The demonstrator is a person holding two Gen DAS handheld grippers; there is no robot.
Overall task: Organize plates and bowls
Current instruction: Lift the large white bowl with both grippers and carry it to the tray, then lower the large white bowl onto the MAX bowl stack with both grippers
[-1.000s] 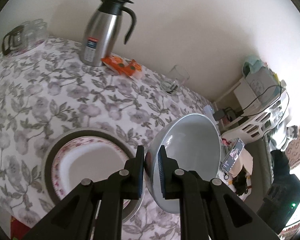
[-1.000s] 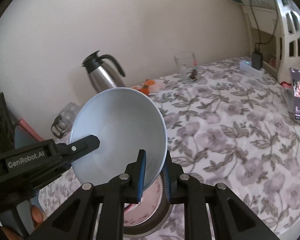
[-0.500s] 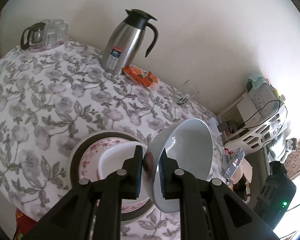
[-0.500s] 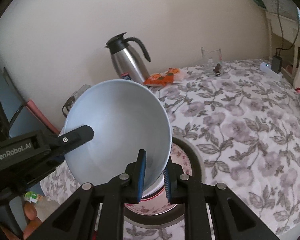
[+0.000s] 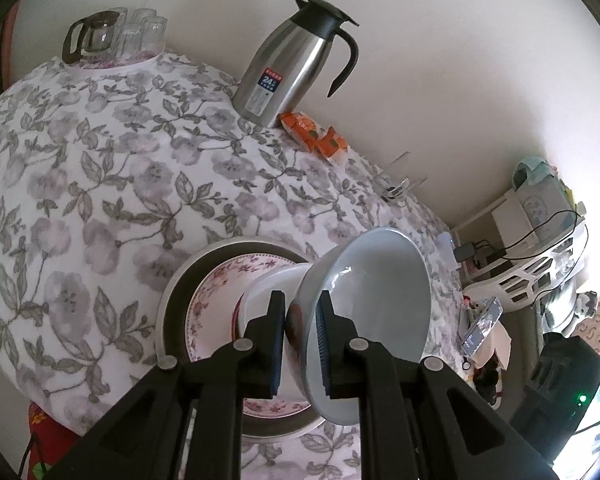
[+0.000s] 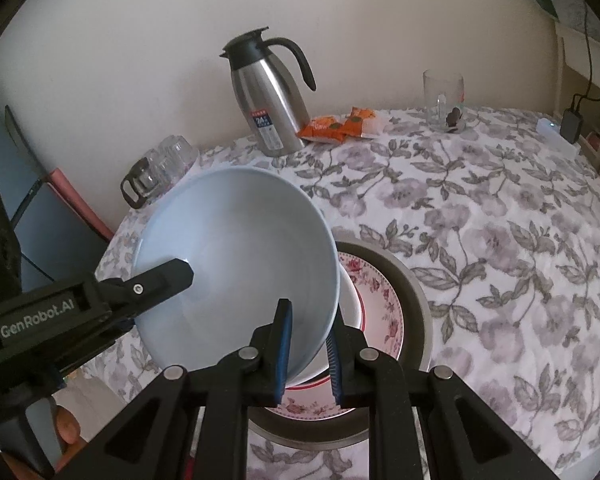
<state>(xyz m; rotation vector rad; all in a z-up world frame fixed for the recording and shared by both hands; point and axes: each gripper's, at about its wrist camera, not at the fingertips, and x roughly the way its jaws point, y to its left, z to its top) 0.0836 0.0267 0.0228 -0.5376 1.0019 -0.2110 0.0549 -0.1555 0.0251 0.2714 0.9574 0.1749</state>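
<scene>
Left wrist view: a glass pot with upturned glasses is seen at upper left, a steel jug and orange packets at upper centre, all on the floral worktop. Low in the frame, left of centre, a stack is seen: a dark plate under a floral plate, with a white bowl on top. Just right of it, the blue bowl is held tilted above the stack, its rim pinched by the left gripper, one finger inside and one outside.

In the right wrist view, the left gripper is seen entering at lower left on the far rim, while the near rim of the bowl is pinched by the right gripper at lower centre.

The bowl is judged stiff, glazed, slippery and breakable, and fairly heavy; opposite rim grips suit it, and it should be lowered gently into the white bowl.
</scene>
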